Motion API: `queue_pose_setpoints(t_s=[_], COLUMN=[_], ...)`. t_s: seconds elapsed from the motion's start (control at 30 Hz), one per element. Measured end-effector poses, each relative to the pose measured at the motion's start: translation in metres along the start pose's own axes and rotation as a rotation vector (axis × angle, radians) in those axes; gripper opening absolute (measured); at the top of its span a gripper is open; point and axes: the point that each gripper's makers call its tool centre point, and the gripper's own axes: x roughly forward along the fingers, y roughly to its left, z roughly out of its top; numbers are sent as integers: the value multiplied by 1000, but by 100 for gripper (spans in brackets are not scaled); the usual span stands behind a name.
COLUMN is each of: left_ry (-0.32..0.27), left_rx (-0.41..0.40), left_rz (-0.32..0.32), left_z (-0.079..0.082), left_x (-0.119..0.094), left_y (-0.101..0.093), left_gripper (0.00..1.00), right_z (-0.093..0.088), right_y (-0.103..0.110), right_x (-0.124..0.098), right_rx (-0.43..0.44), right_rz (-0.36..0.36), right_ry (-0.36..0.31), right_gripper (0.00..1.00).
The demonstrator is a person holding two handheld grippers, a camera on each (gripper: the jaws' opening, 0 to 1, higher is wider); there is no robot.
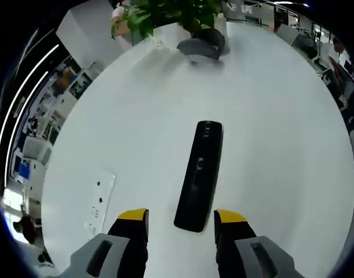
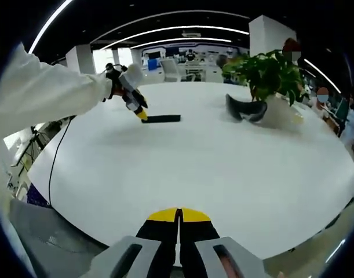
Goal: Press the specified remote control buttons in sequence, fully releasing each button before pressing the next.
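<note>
Left gripper view, state: the left hand-held gripper (image 1: 181, 219) is open, its jaws astride the near end of the black remote (image 1: 199, 175), which lies flat on the white surface (image 1: 281, 127).
Left gripper view, risk: an off-centre push could slide the remote or hit a wrong button; which buttons are meant I cannot tell.
Left gripper view, count: one remote, one white card (image 1: 100, 202), one plant (image 1: 177, 14), one dark object (image 1: 203, 43).
Right gripper view, state: the right hand-held gripper (image 2: 178, 215) has its jaws closed on nothing, well apart from the remote (image 2: 161, 119).
Right gripper view, risk: the left hand-held gripper (image 2: 141, 114) may hide the remote.
Right gripper view, count: one remote, one plant (image 2: 266, 72).

Black remote (image 1: 200, 175) on white table (image 1: 281, 116); yellow-tipped gripper (image 1: 181, 217); green plant (image 2: 268, 72).
</note>
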Motion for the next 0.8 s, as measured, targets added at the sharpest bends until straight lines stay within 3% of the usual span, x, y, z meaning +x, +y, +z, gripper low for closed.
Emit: queue_pose_setpoints(t_s=[0.17, 0.53, 0.7, 0.77, 0.8], left_ry=[64, 98, 106, 99, 109], left_rx=[62, 64, -19, 40, 62], left_rz=[-4, -67, -173, -201, -169], left_z=[-9, -10, -14, -11, -11], left_x=[8, 15, 16, 16, 15], left_y=[-1, -1, -13, -20, -16], left_gripper=[44, 41, 29, 25, 25], right_z=[0, -1, -2, -2, -2], right_y=[-2, 0, -2, -1, -1], right_x=[0, 1, 1, 1, 1], right_rx=[-1, -2, 10, 3, -1], right_rz=[-11, -5, -9, -9, -10], right_ry=[-2, 3, 7, 8, 7], right_gripper=[0, 0, 0, 0, 0])
